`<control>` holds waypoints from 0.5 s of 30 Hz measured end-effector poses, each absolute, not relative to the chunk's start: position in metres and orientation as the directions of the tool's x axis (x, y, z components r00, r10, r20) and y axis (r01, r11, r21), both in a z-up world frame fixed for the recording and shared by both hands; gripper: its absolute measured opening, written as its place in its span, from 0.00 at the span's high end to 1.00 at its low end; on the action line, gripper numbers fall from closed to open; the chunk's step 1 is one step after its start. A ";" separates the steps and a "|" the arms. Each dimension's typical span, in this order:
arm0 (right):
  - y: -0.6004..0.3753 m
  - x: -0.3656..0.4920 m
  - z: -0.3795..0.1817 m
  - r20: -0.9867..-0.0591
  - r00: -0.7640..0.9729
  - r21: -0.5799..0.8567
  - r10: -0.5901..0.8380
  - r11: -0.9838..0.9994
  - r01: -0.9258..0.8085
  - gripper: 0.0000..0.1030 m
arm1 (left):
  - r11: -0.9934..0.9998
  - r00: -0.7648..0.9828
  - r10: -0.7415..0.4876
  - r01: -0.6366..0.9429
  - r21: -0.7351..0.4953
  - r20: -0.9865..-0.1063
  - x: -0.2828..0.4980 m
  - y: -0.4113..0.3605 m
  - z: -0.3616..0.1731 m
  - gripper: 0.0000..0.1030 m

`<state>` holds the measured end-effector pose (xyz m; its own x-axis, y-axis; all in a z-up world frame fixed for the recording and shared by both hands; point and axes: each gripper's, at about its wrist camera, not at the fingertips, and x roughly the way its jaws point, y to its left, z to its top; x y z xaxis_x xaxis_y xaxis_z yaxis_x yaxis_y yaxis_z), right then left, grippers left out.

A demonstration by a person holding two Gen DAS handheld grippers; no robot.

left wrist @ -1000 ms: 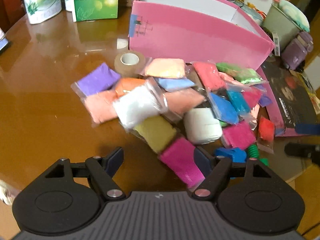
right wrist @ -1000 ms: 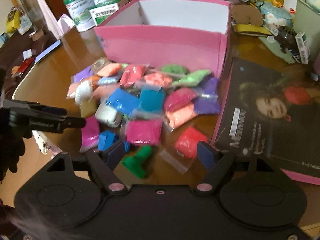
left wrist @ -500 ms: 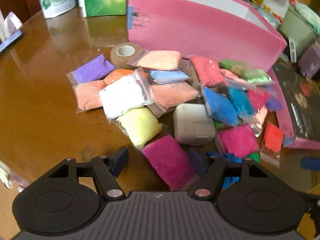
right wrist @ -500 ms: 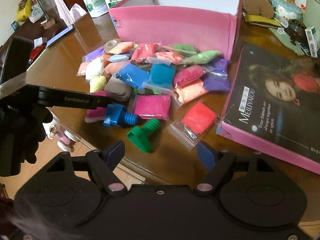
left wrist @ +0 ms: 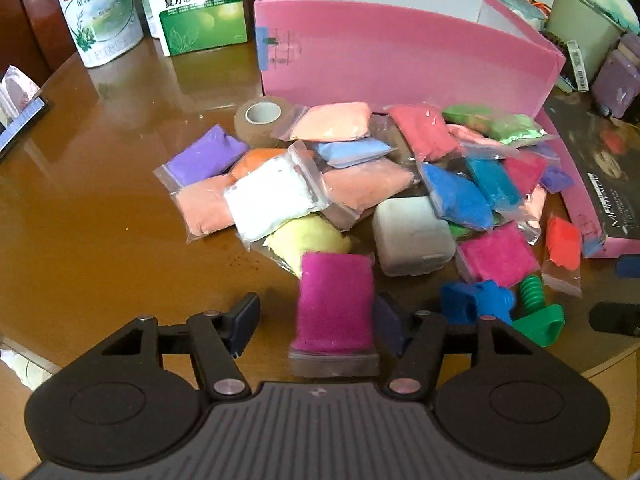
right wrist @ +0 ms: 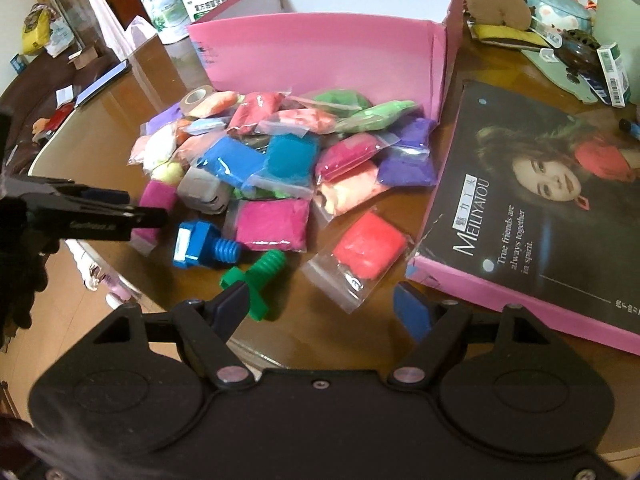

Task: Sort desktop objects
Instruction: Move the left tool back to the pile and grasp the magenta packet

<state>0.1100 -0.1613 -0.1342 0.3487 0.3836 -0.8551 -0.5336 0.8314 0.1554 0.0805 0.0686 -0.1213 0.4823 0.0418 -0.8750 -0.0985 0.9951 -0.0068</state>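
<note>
While my left tool (left wrist: 316, 316) gapes astride the magenta packet (left wrist: 334, 306), unpinched | next: pinch, carry to pink box (left wrist: 400, 60) | right tool (right wrist: 320, 306) spread, idle.

Left tool (left wrist: 316, 316) spreads its jaws wide, low and level, pointing forward. Right tool (right wrist: 324, 304) gapes equally wide, left tool off its left side.

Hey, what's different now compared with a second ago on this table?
The left tool has moved in around the magenta clay bag, which now lies between its open fingers, not yet gripped. The right tool has pulled back and stays open and empty. The pile, pink box and blue bolt stayed put.
</note>
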 end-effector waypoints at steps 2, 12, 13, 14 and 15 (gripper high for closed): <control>-0.160 0.113 -0.136 -0.857 0.352 0.150 0.376 0.836 -0.528 0.23 | 0.996 0.488 0.071 -0.084 0.034 -0.870 0.082 0.064 -0.121 0.40; -0.152 0.123 -0.139 -0.856 0.371 0.142 0.360 0.853 -0.502 0.24 | 0.997 0.461 0.066 -0.076 0.034 -0.885 0.089 0.064 -0.126 0.40; -0.152 0.124 -0.138 -0.855 0.375 0.141 0.358 0.856 -0.498 0.24 | 0.996 0.458 0.060 -0.082 0.025 -0.887 0.089 0.066 -0.127 0.40; -0.152 0.125 -0.139 -0.854 0.379 0.139 0.356 0.859 -0.492 0.24 | 0.996 0.459 0.059 -0.081 0.024 -0.887 0.088 0.068 -0.127 0.44; -0.152 0.125 -0.139 -0.854 0.383 0.137 0.352 0.863 -0.487 0.24 | 0.997 0.461 0.058 -0.075 0.026 -0.886 0.088 0.069 -0.128 0.57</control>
